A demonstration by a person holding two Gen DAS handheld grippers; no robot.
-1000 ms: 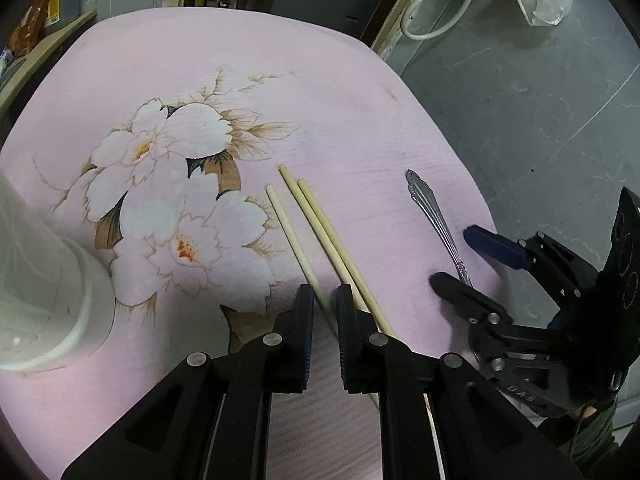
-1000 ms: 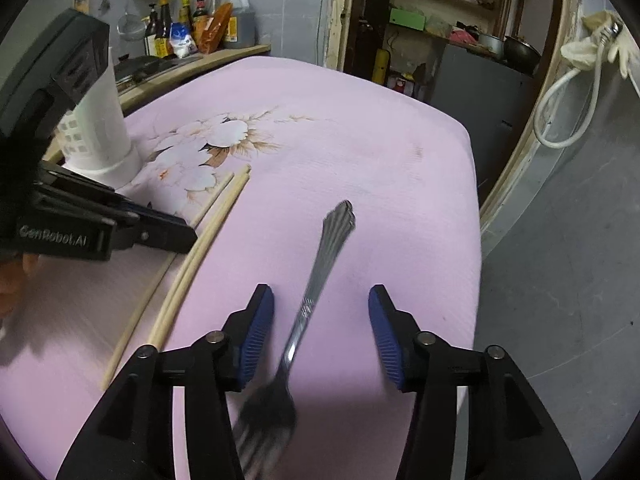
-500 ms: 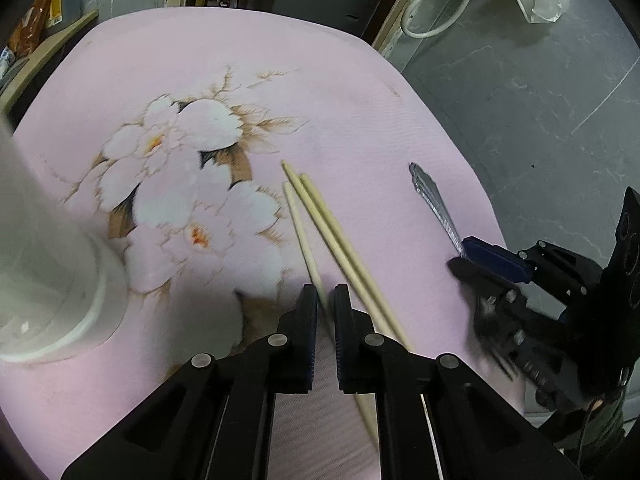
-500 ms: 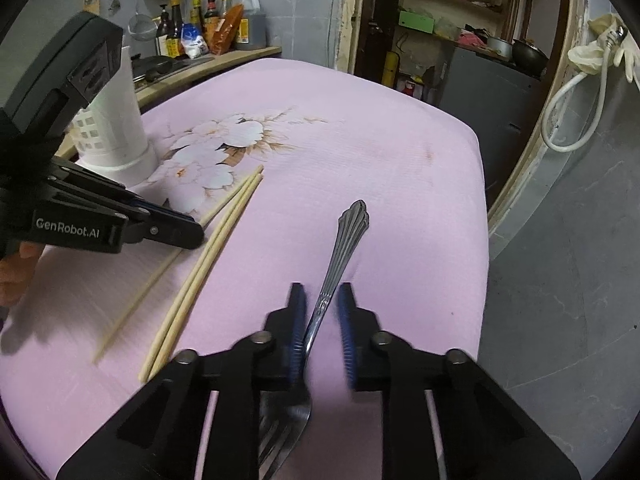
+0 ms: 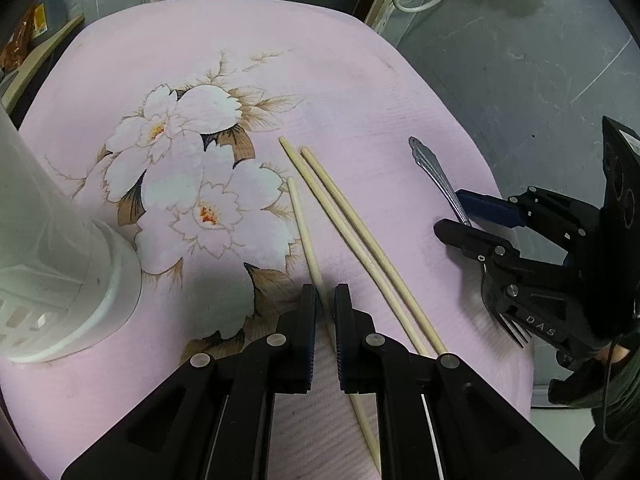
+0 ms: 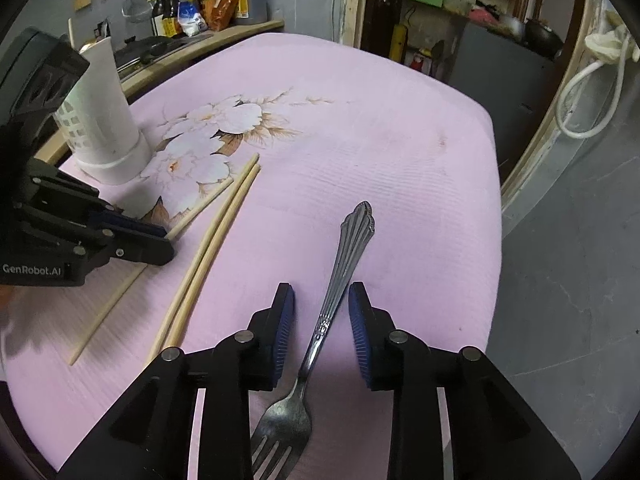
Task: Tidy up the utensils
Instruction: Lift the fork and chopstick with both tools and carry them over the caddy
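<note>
A steel fork (image 6: pixel 340 276) lies on the pink flowered cloth (image 6: pixel 360 140), tines toward me. My right gripper (image 6: pixel 320 304) is open, its blue pads on either side of the fork's handle without touching it. My left gripper (image 5: pixel 324 300) is shut on a single wooden chopstick (image 5: pixel 300 220), low on the cloth. Two more chopsticks (image 5: pixel 340 208) lie side by side just to its right. The white utensil holder (image 5: pixel 48 240) stands at the left; it also shows in the right wrist view (image 6: pixel 100 120). The fork's handle (image 5: pixel 434 174) and right gripper (image 5: pixel 480 220) show at right in the left wrist view.
The cloth's right edge drops off to a grey floor (image 6: pixel 580 280). A counter with bottles (image 6: pixel 200 4) stands behind the table at the far left. A white hose (image 6: pixel 592 92) hangs by a doorway at the right.
My right gripper had shut around the fork's handle half a second ago and has opened again; the fork lies on the cloth. My left gripper stays shut on the single chopstick and has shifted slightly.
</note>
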